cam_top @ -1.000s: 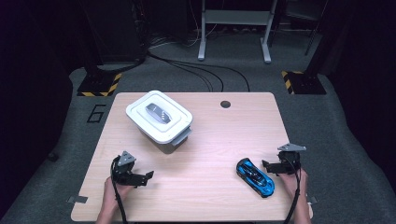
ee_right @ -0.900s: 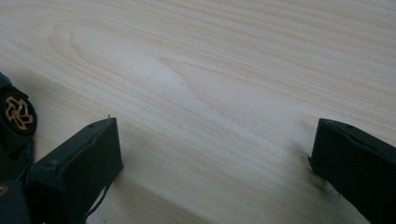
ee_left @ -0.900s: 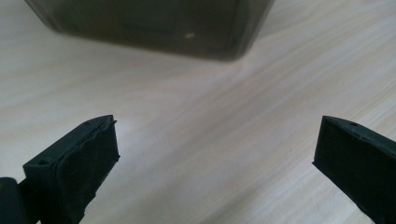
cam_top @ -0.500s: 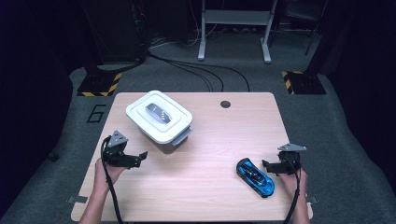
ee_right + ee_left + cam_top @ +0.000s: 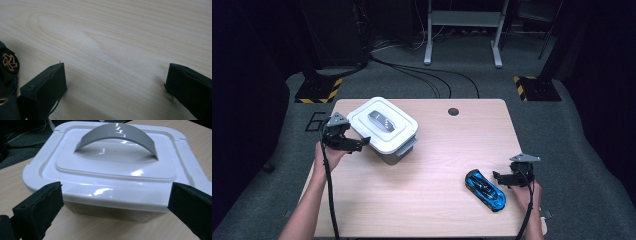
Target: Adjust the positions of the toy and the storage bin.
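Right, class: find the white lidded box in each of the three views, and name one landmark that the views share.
High view: white lidded box upper left on the table, beside the left gripper.
Left gripper view: box close ahead, between the open jaws.
Right gripper view: not in it.
Shared landmark: the wooden tabletop.

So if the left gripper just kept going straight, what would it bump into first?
Probably the white lidded box. The left gripper is open and pointed at the box's near side, with the lid's rim between its jaws, so it looks close.

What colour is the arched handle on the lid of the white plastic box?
Grey; the arched handle on the white plastic box shows best in the left gripper view.
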Available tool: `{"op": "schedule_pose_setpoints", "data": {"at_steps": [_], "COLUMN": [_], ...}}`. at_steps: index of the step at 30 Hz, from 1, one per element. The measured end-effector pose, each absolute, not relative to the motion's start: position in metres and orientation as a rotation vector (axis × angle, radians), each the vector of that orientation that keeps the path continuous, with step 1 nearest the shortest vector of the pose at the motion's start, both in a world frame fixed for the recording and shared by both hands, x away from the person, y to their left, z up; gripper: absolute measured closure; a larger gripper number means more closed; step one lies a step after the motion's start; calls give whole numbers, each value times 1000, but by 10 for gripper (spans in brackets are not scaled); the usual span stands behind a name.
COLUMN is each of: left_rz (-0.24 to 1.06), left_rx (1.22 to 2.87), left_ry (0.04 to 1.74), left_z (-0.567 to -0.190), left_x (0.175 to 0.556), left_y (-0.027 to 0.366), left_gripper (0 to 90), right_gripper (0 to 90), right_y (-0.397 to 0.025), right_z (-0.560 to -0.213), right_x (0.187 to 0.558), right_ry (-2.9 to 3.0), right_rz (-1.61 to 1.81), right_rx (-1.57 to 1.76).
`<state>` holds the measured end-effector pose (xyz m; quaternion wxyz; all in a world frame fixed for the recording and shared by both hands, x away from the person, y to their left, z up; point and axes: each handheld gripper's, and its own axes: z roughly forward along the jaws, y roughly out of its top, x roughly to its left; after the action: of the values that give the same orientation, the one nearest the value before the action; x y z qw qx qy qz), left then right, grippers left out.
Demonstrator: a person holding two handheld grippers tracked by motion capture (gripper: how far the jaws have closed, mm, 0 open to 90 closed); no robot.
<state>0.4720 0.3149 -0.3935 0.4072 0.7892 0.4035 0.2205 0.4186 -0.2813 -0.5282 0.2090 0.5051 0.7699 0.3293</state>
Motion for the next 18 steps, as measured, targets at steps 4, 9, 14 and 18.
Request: {"op": "schedule_pose_setpoints", "data": {"at_steps": [4, 9, 14, 18], "left_rz": [542, 498, 488, 498], "left_rx": [2013, 2044, 2069, 2094], "left_ry": [1028, 1034, 1020, 970], "left_z": [-393, -395, -400, -400], "left_x": [491, 512, 519, 520], "left_y": [314, 313, 305, 295], "left_gripper": [0, 0, 0, 0], "right_gripper": [28, 29, 31, 31], "right_y": [-281, -281, -281, -281], "right_z": [-528, -528, -528, -528], "right_x": [419, 419, 419, 419], "right_ry": [2136, 2135, 2134, 2135], "right_rz": [915, 915, 918, 918], "right_rx": [1408, 1408, 1410, 1410]}}
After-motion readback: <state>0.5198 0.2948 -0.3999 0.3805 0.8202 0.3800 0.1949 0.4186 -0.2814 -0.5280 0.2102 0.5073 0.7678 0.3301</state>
